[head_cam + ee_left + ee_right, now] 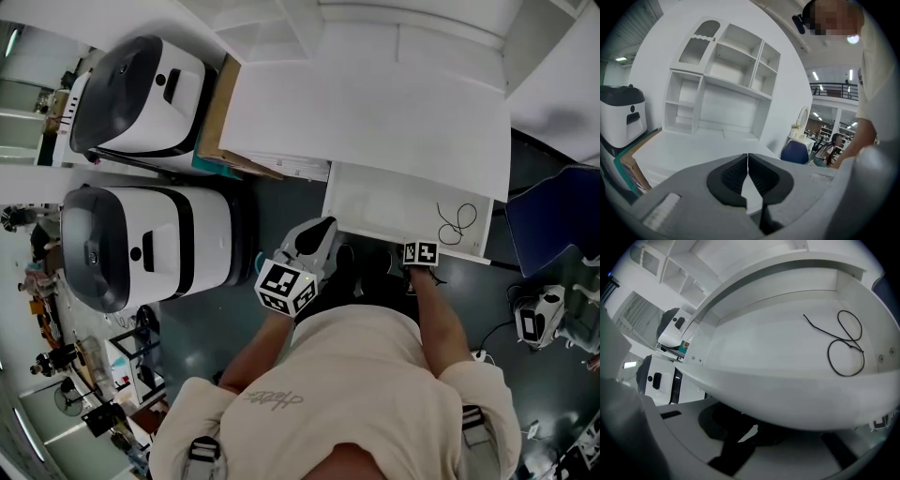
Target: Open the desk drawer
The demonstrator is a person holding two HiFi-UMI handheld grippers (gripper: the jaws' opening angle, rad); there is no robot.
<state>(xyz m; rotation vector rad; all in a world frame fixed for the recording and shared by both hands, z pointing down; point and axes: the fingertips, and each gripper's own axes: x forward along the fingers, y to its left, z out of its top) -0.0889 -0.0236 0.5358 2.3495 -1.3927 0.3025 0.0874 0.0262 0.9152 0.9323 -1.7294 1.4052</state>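
Left of the drawer stand two rounded white machines with glossy black tops. Nearer its left corner hangs the left gripper, a checkered marker cube on its smooth grey body. Its ribbed black pads are pressed together on nothing. The drawer, a flat white tray, is pulled out from under the matte white desk. A thin black cord lies in it, looped in a figure eight near its right wall. Under its front lip sits the right gripper, dark pads drawn close, tips tucked out of sight. Right of the drawer is a blue padded chair.
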